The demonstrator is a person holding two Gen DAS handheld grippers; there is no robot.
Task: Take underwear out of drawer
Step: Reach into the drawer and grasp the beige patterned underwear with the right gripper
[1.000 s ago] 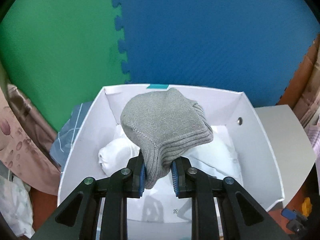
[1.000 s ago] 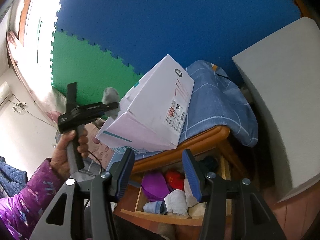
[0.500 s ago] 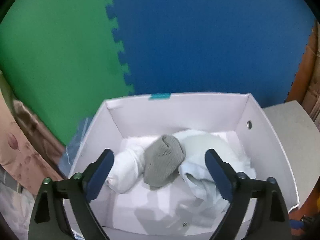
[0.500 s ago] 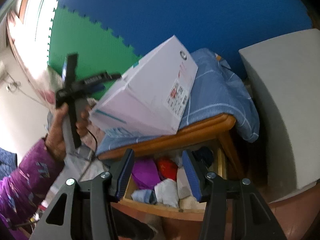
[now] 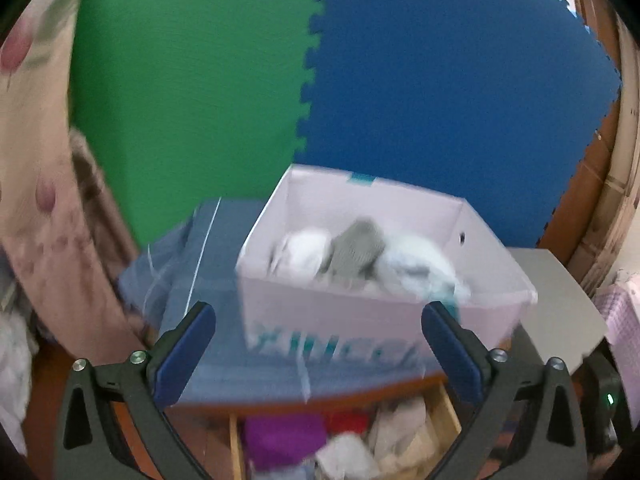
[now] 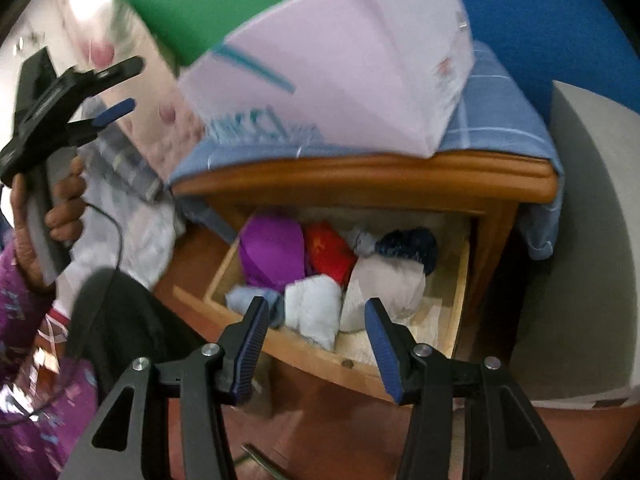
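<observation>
My left gripper (image 5: 318, 336) has just spread wide, leaving the grey knitted garment (image 5: 356, 250) inside the white cardboard box (image 5: 372, 316). My right gripper (image 6: 314, 340), half open and empty, hovers over the open wooden drawer (image 6: 320, 354) below that box, where more rolled underwear (image 6: 312, 306) waits.

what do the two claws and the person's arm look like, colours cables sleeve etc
Both claws are black plastic frames with silver bolt heads and blue ribbed pads: the left claw and the right claw. In the right wrist view, the left one has a grey handle trailing a thin black cable. The sleeve is purple, patterned.
</observation>
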